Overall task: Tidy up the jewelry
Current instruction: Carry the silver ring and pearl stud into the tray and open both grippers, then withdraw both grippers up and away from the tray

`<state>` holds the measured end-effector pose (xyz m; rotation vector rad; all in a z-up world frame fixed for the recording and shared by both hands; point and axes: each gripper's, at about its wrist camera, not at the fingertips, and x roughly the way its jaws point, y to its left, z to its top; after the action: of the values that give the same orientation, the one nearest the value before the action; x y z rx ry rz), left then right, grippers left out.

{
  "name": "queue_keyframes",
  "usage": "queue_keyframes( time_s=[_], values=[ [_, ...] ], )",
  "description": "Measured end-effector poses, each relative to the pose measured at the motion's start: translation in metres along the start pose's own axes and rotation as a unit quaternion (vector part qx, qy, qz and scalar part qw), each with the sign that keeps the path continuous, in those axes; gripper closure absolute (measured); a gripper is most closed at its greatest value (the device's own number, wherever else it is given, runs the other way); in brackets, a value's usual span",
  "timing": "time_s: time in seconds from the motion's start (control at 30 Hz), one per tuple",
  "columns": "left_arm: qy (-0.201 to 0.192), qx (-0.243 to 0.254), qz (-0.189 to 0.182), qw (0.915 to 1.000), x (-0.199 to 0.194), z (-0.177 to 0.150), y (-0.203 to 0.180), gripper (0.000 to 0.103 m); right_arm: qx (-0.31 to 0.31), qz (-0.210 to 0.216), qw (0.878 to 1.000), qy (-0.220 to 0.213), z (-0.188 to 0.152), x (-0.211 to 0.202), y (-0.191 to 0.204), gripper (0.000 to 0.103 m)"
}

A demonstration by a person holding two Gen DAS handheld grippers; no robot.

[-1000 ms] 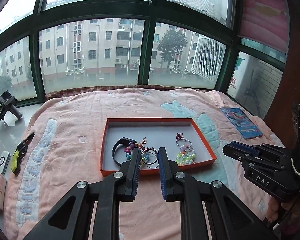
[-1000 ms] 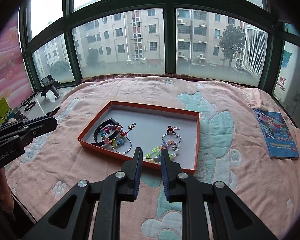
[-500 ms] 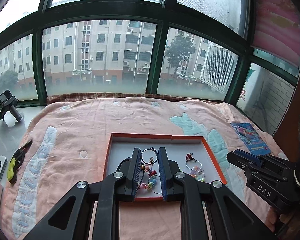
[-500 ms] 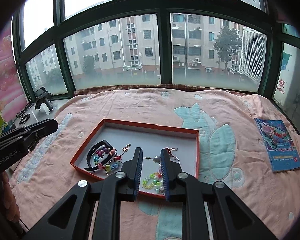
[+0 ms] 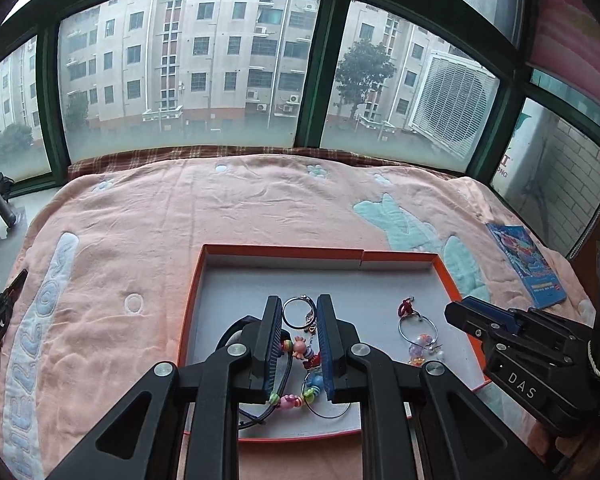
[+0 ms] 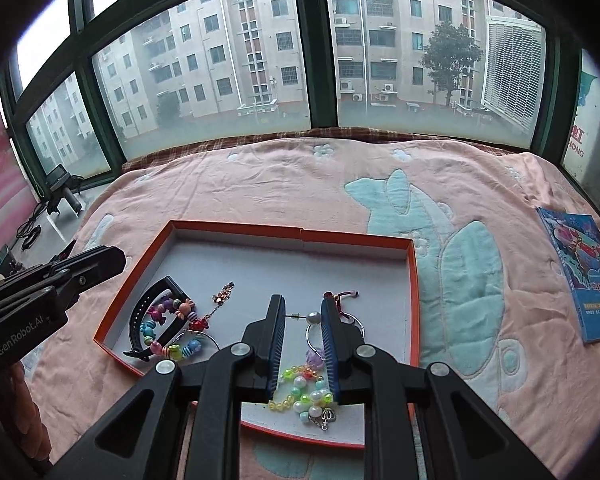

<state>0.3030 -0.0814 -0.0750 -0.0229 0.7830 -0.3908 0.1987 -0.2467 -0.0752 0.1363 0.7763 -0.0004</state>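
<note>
Low in the centre of both frames, your claws hang parted over the orange tray on the bed, gripping nothing. You are at the approach step: the left claw frames the candy-bead bracelet, the right claw the pastel bead strand. Next, you likely need to descend squarely before closing. Only the right view shows the black band clearly; height above the jewelry is hard to judge.

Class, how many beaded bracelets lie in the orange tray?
2: a multicoloured candy-bead bracelet at the orange tray's left, a pastel round-bead bracelet front right. Others may be hidden.
</note>
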Motion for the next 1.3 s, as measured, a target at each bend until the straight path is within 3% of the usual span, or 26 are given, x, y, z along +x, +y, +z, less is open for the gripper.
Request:
queue_keyframes(
  time_s=[0.23, 0.5, 0.57, 0.6, 0.67, 0.83, 1.3],
  values=[
    [0.038, 0.019, 0.015, 0.999, 0.043, -0.008, -0.004, 0.084, 0.006, 0.002, 0.999, 0.04, -0.007, 0.03, -0.005, 0.082],
    [0.07, 0.025, 0.018, 0.9971, 0.065, -0.019, -0.007, 0.082, 0.003, 0.006, 0.998, 0.065, -0.012, 0.042, -0.005, 0.082],
    [0.072, 0.023, 0.02, 0.9969, 0.065, -0.02, -0.007, 0.072, 0.006, 0.01, 0.998, 0.067, -0.013, 0.042, -0.006, 0.081],
    [0.071, 0.022, 0.023, 0.997, 0.065, -0.02, -0.007, 0.061, 0.007, 0.012, 0.998, 0.068, -0.013, 0.043, -0.006, 0.081],
    [0.064, 0.021, 0.029, 0.9973, 0.06, -0.02, -0.007, 0.051, 0.007, 0.027, 0.997, 0.068, -0.013, 0.043, -0.006, 0.081],
    [0.058, 0.014, 0.029, 0.9978, 0.044, -0.019, -0.005, 0.05, -0.016, 0.016, 0.998, 0.059, -0.015, 0.035, 0.002, 0.065],
    [0.011, 0.0, 0.044, 0.999, -0.053, -0.033, -0.006, 0.036, -0.011, 0.012, 1.0, 0.011, -0.026, -0.027, 0.012, 0.051]
  ],
)
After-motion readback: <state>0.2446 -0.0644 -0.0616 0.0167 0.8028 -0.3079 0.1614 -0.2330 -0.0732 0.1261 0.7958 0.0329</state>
